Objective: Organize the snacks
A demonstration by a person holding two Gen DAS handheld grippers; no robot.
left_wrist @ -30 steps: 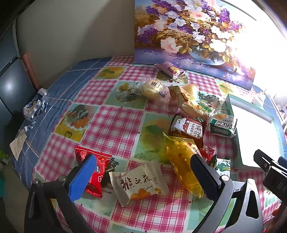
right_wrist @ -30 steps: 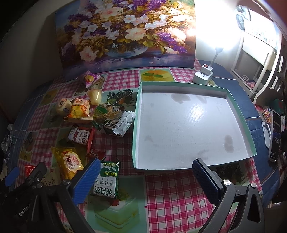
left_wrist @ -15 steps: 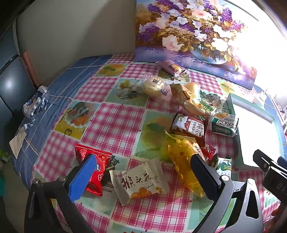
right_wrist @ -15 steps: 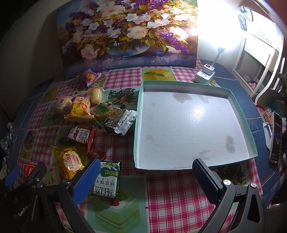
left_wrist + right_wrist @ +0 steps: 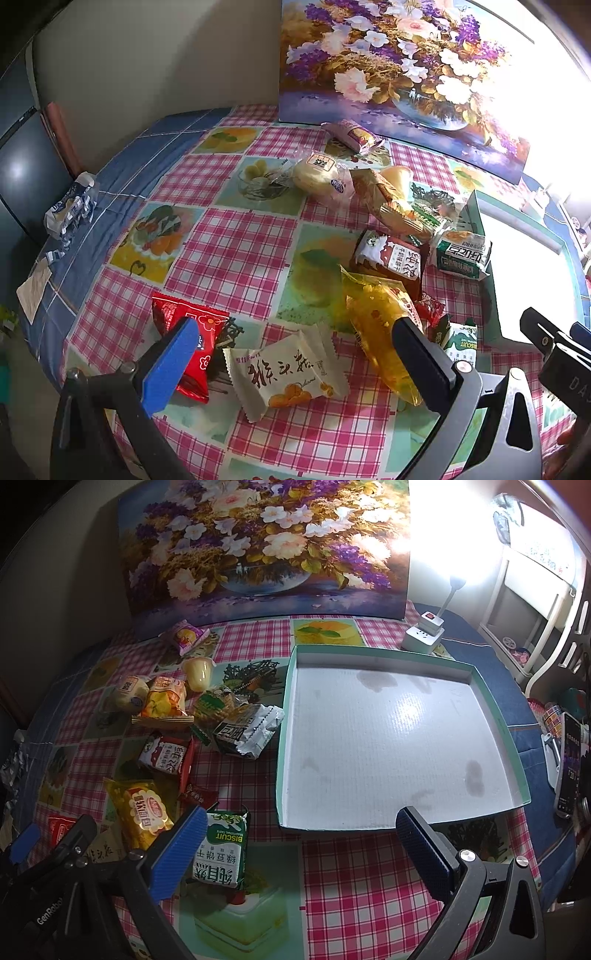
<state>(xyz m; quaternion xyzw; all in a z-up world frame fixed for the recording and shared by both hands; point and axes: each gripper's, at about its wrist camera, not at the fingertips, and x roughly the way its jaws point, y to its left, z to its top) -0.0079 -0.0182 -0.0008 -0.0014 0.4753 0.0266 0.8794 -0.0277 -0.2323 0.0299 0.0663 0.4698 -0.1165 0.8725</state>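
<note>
Both of our grippers have eased a little closer to the table over the last second, so the snacks sit slightly lower between the fingers than they did; nothing on the cloth has shifted.

Our left gripper (image 5: 295, 354) hangs with its fingers spread wide and nothing between them. Nearest, almost centred in the gap, lies the cream packet (image 5: 286, 373). Tucked behind the blue left finger is the red packet (image 5: 192, 332), and the yellow bag (image 5: 376, 325) lies against the inner side of the dark right finger. Beyond the fingertips sit the brown-and-white packet (image 5: 391, 254) and the round bun (image 5: 321, 177), with the pink packet (image 5: 351, 134) farthest, by the flower painting (image 5: 388, 62).

Our right gripper (image 5: 299, 845) is likewise wide apart and empty. The green biscuit pack (image 5: 221, 849) lies just inside its left finger, touching or nearly so. Ahead of the right finger, close to its tip, is the near rim of the tray (image 5: 332, 827), which holds nothing yet; the silver packet (image 5: 247, 731) lies further off, left of the tray wall.

We judge the sorting has barely begun: this is the approach to a first pick. For the left side, the next move calls for lowering over the cream packet and closing across its narrow width. For the right, a small shift leftward would centre the biscuit pack before closing; then it is a short carry forward and right into the tray.
</note>
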